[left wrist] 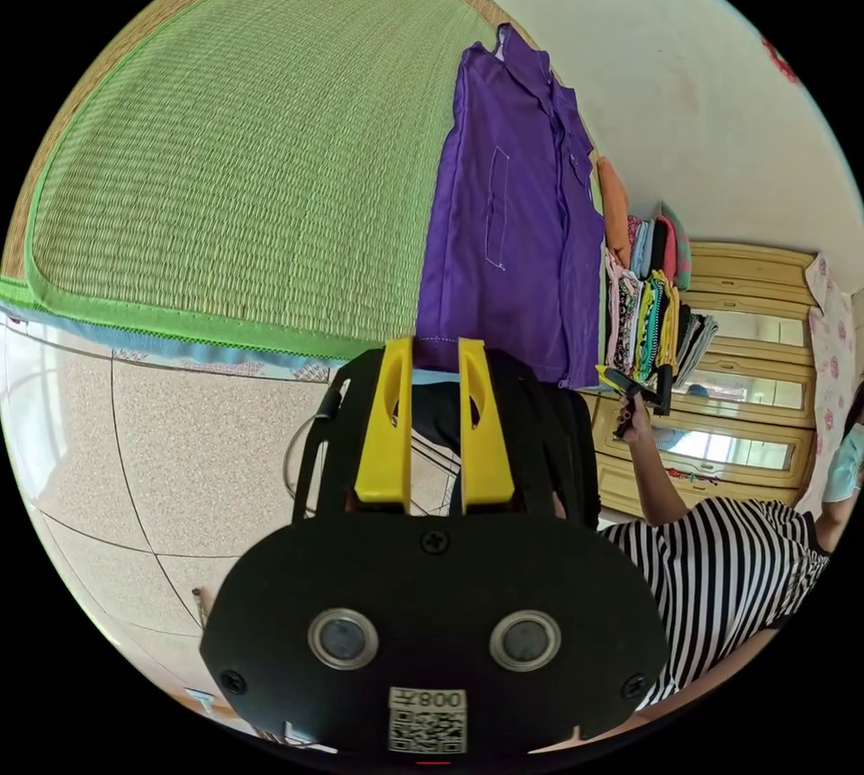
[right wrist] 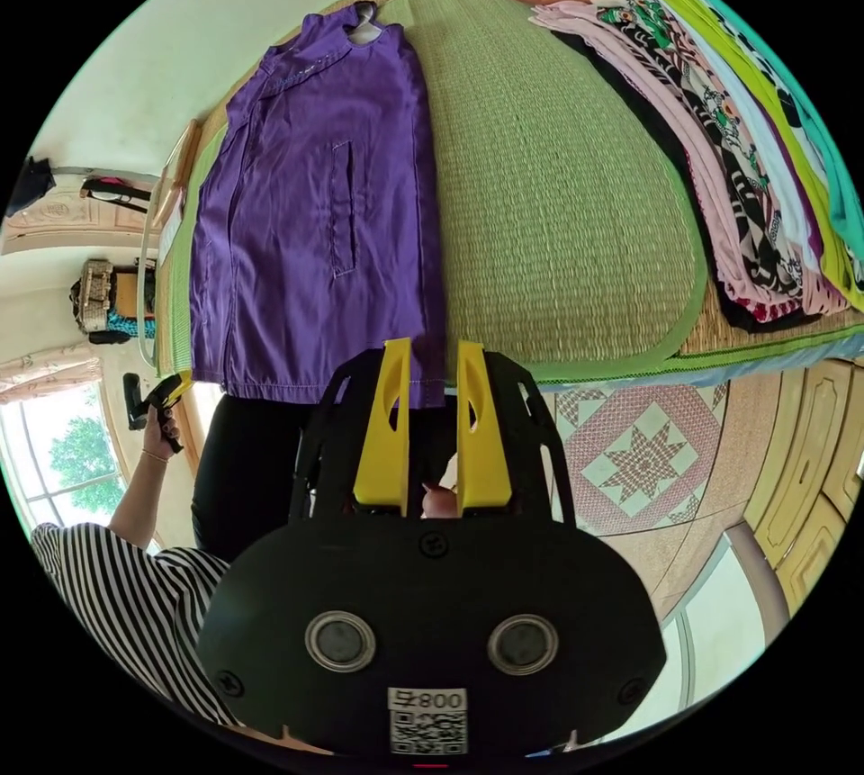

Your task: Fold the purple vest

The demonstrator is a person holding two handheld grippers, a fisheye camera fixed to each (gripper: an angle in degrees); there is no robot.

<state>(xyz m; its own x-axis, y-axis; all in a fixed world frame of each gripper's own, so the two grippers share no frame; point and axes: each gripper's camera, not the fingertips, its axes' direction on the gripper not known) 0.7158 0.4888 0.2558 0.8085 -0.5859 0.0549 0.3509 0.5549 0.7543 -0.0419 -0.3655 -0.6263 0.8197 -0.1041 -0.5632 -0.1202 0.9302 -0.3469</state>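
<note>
A: Where's the purple vest (right wrist: 315, 217) seen?

B: Upper left-centre of the right gripper view, laid flat on the green mat (right wrist: 558, 208), hem at the mat's near edge. Clothes stack (right wrist: 720, 136) at upper right.

A: Claws?

B: Right claw (right wrist: 434, 361): jaws slightly apart, hem corner between them, grip can't be confirmed. Left claw (left wrist: 436, 359): same narrow gap, at the hem edge, nothing seen clamped.

A: Handling?

B: Judged light, soft, limp fabric; best taken at hem corners or shoulders, w/ sagging expected.

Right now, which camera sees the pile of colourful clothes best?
The right gripper view: the pile of clothes lies close and spread out on the green mat, patterns plain. In the left gripper view the same pile is small and far off, beyond the purple vest.
</note>
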